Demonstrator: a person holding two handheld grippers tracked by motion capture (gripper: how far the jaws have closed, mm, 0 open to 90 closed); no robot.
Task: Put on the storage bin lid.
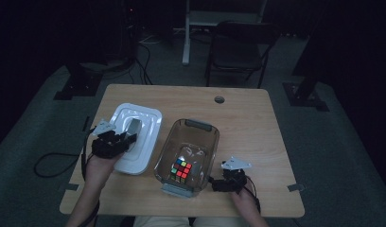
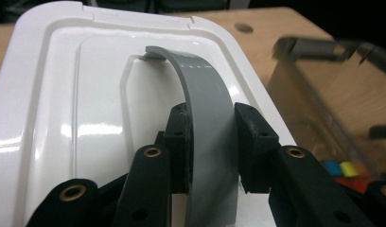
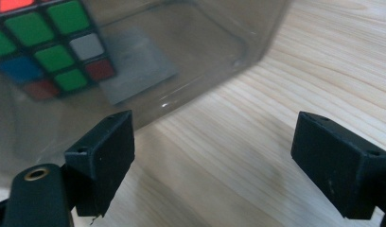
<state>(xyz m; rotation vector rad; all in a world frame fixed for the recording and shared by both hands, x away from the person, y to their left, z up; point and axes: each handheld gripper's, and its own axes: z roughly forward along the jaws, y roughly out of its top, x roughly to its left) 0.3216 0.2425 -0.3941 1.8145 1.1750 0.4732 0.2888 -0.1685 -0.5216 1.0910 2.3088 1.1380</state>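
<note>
- The left gripper (image 2: 212, 142) was clamped shut on the lid's grey handle (image 2: 205, 99), a pad on each edge of the strap; the grip sat low on the arch, so keeping it square would stop the lid swinging.
- The white lid (image 1: 143, 118) lay just left of the box (image 1: 206, 142), clear of it.
- The right gripper (image 3: 219, 156) stood wide open with nothing between its pads, low over the table (image 1: 248, 118) at the box's near right corner; bracing that wall would likely steady it.
- A cube (image 1: 181, 170) sat inside the box, so the lid should go on level, all rims aligned.
</note>
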